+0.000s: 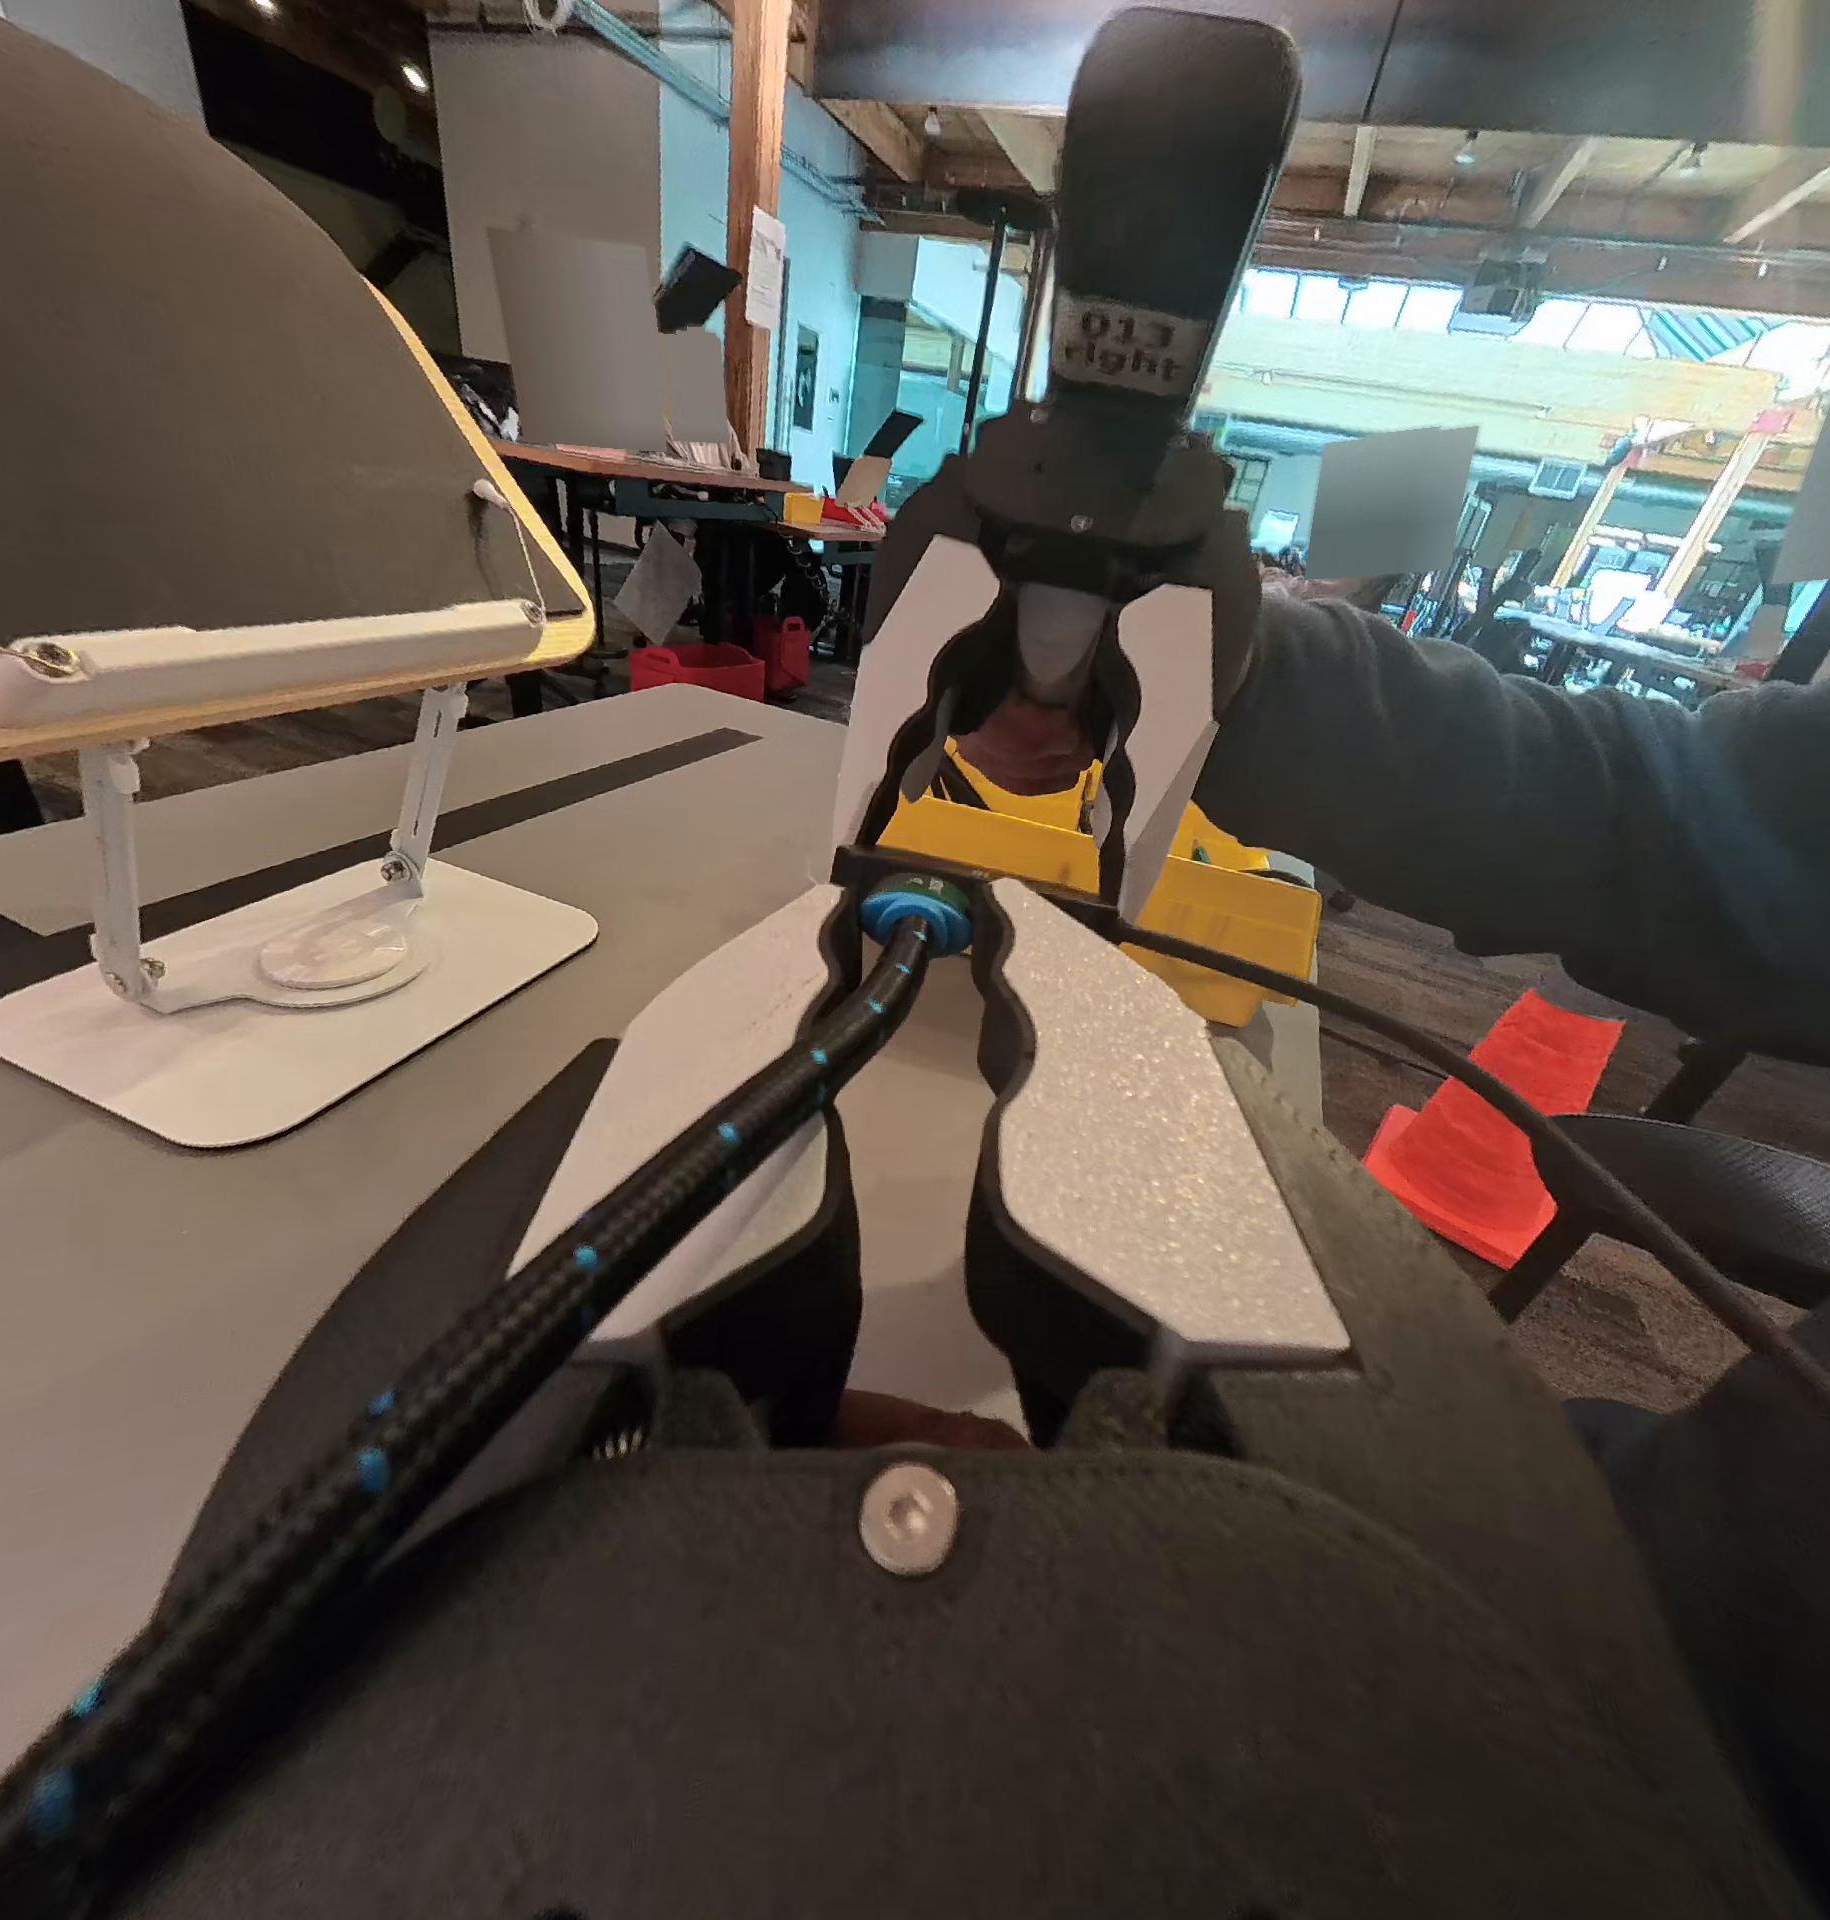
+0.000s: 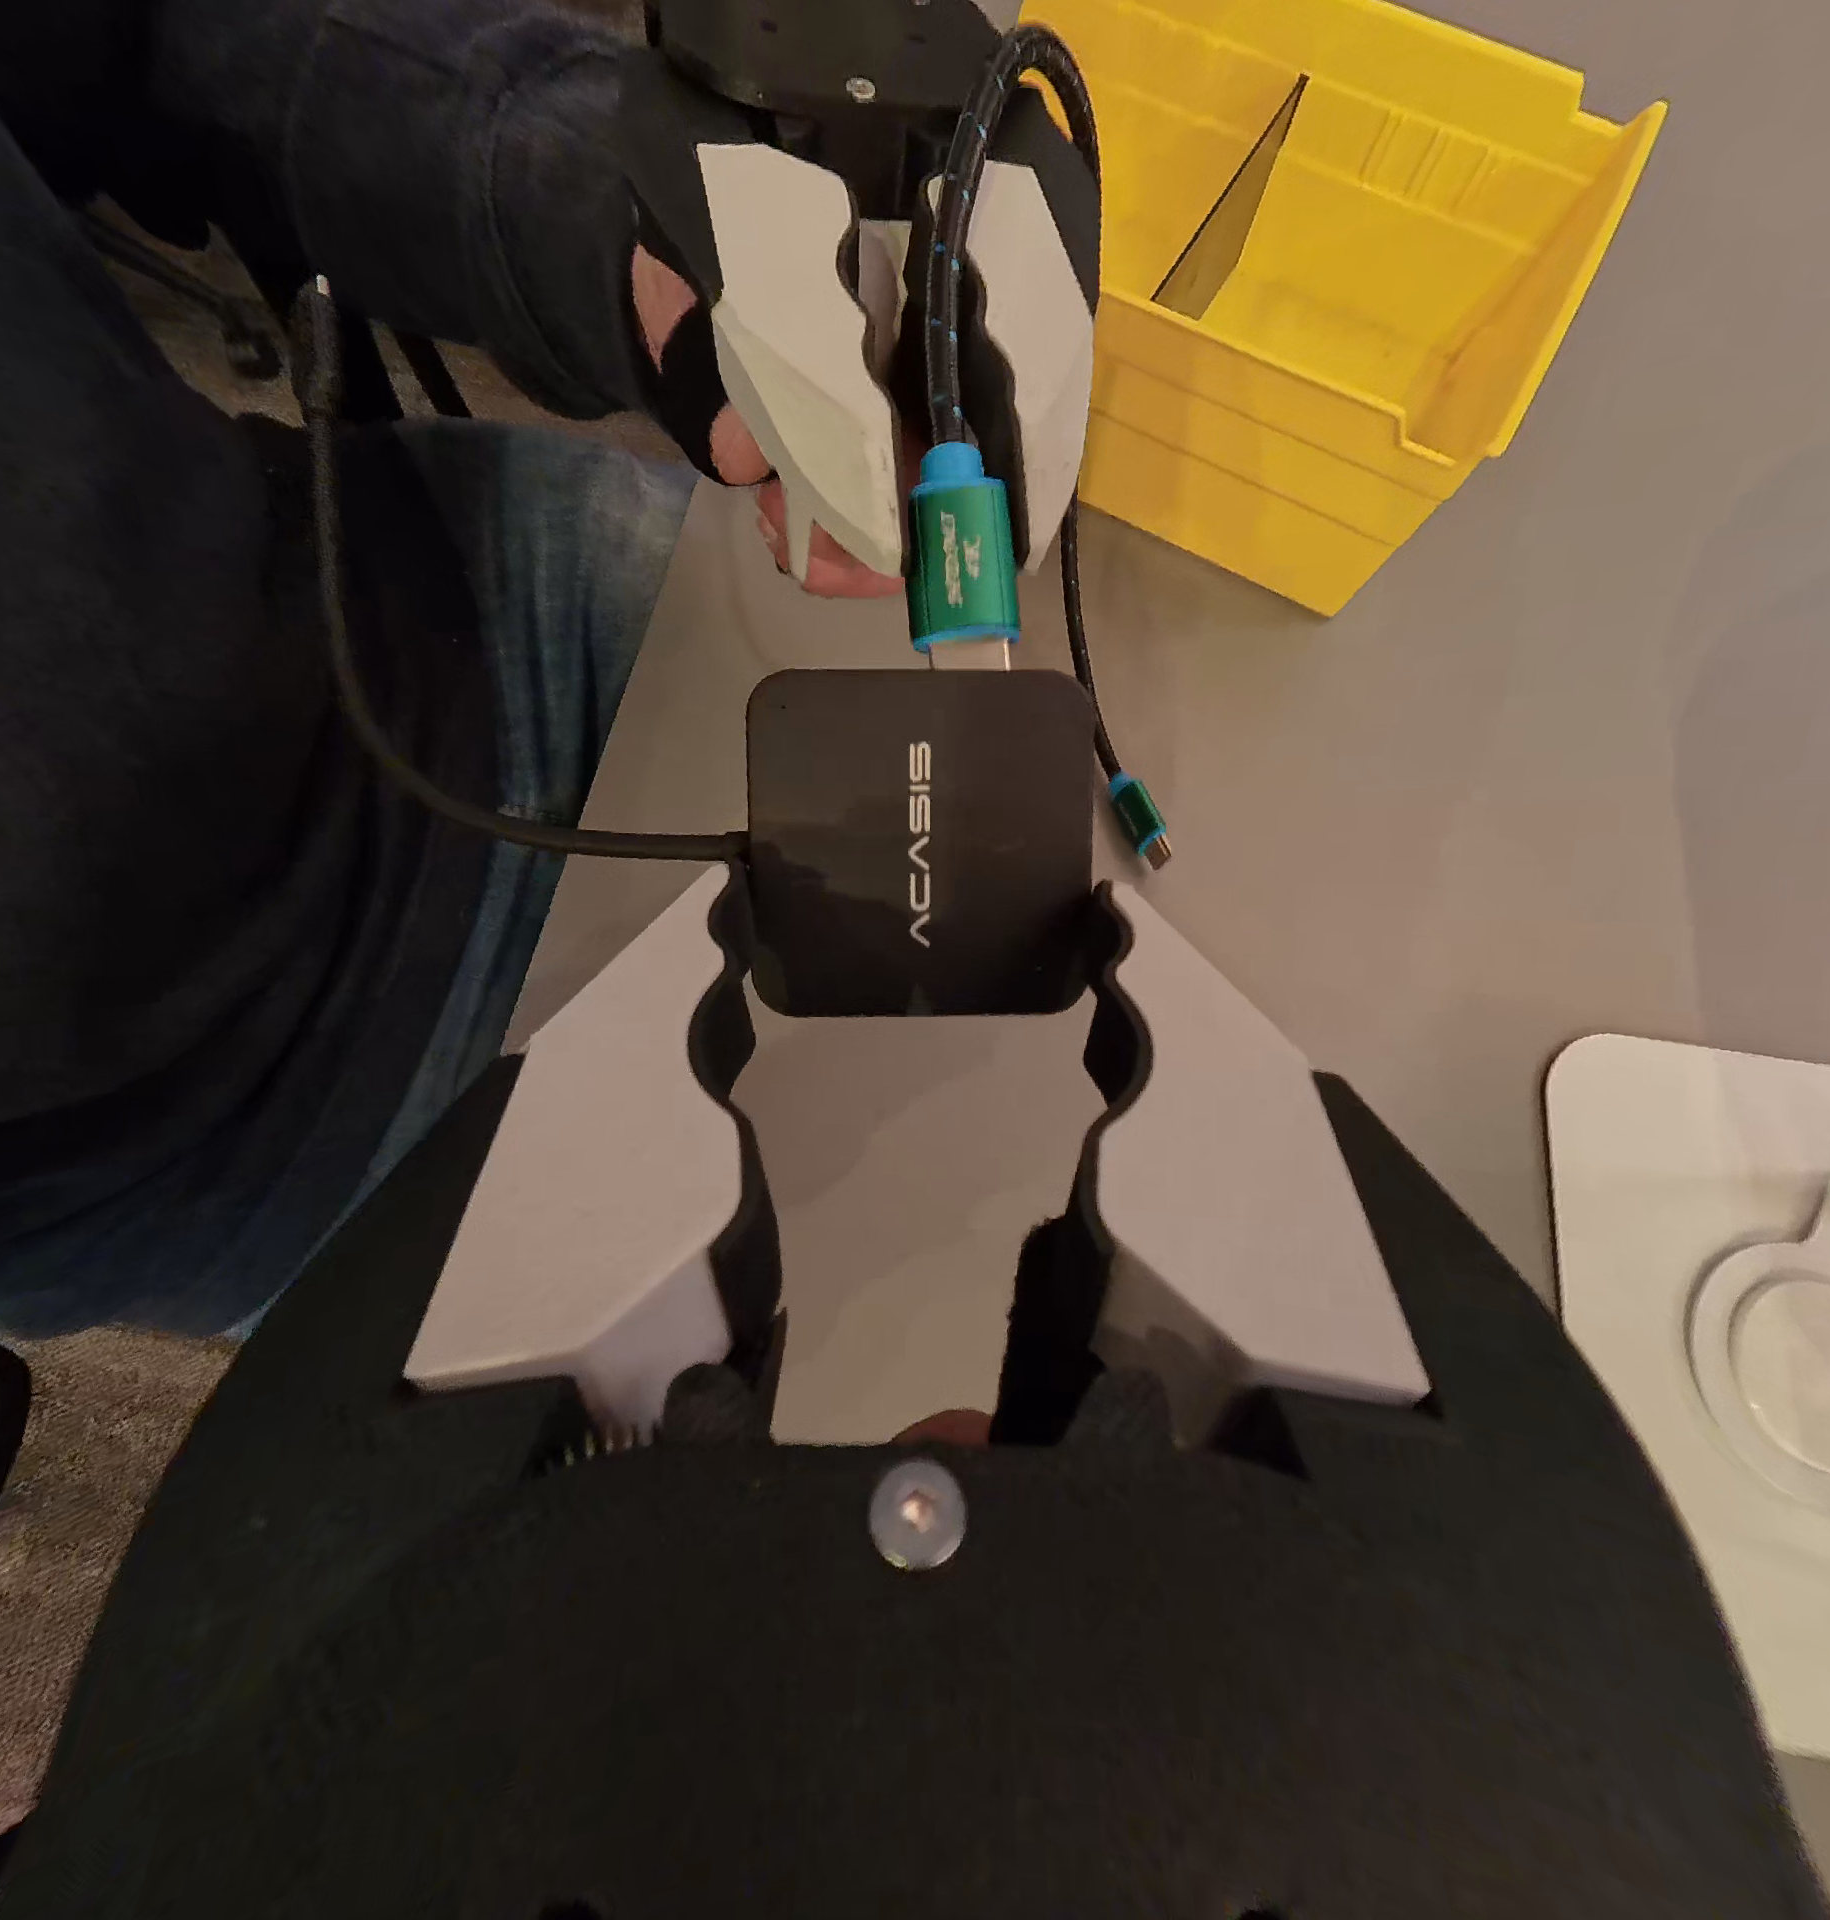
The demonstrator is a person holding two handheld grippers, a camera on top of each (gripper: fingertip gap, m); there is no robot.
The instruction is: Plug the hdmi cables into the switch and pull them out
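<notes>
Our right tongs (image 2: 916, 935) grip the black switch (image 2: 916, 842) by its near end, one white finger pressed on each side, holding it above the grey table (image 2: 1410, 831). Facing them, our left tongs (image 2: 942, 540) are clenched on a green and blue plug (image 2: 961, 551), whose metal tip touches the far edge of the switch; we cannot tell how deep it sits in the port. From the left wrist view we look down those left tongs (image 1: 911, 914) at the blue collar of the same plug (image 1: 913, 914), with its braided black cable (image 1: 578, 1247) running back over the left finger toward the camera. The cable loops round, and its other small green plug (image 2: 1139, 816) hangs just beside the right of the switch. A thin black lead (image 2: 371, 727) leaves the left side of the switch and curves up over our lap. Behind the left tongs a yellow bin (image 2: 1358, 312) stands on the table, and a white stand (image 1: 267, 997) rests farther off, carrying a tilted board (image 1: 215, 416).
</notes>
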